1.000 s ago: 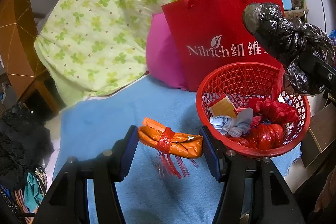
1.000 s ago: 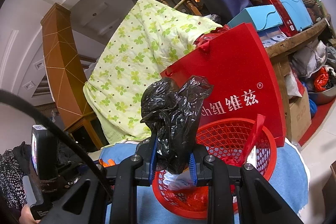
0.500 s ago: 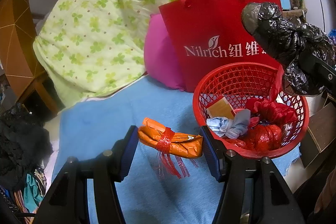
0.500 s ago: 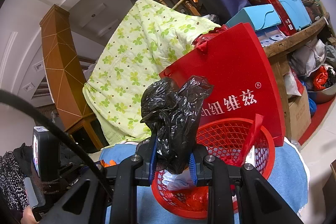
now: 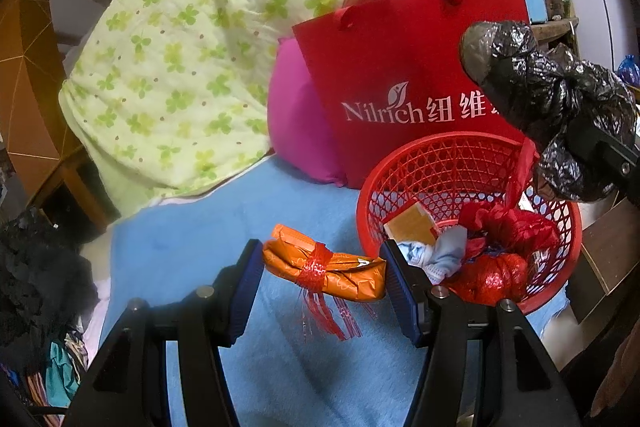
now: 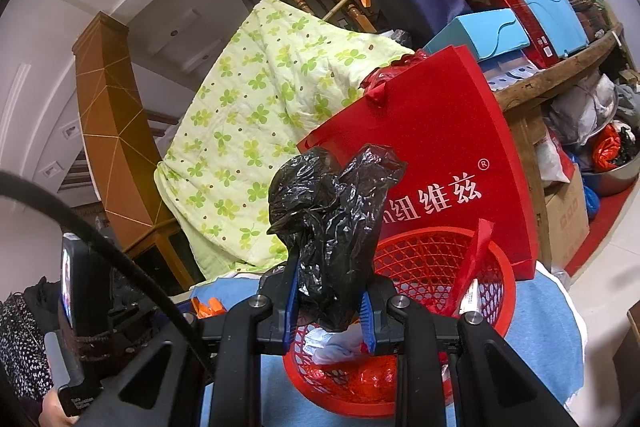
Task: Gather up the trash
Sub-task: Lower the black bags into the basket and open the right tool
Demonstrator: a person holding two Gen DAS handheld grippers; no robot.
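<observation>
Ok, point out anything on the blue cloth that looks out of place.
One piece stands out: the orange packet tied with red string lies on the blue cloth beside the red basket, not in it. It sits between the left gripper's open fingers, ungripped.

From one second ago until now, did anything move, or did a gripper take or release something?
Nothing visibly changed. The right gripper stays shut on the black plastic bag, held above the red basket. The left gripper stays open around the orange packet, which lies untouched on the blue cloth.
</observation>
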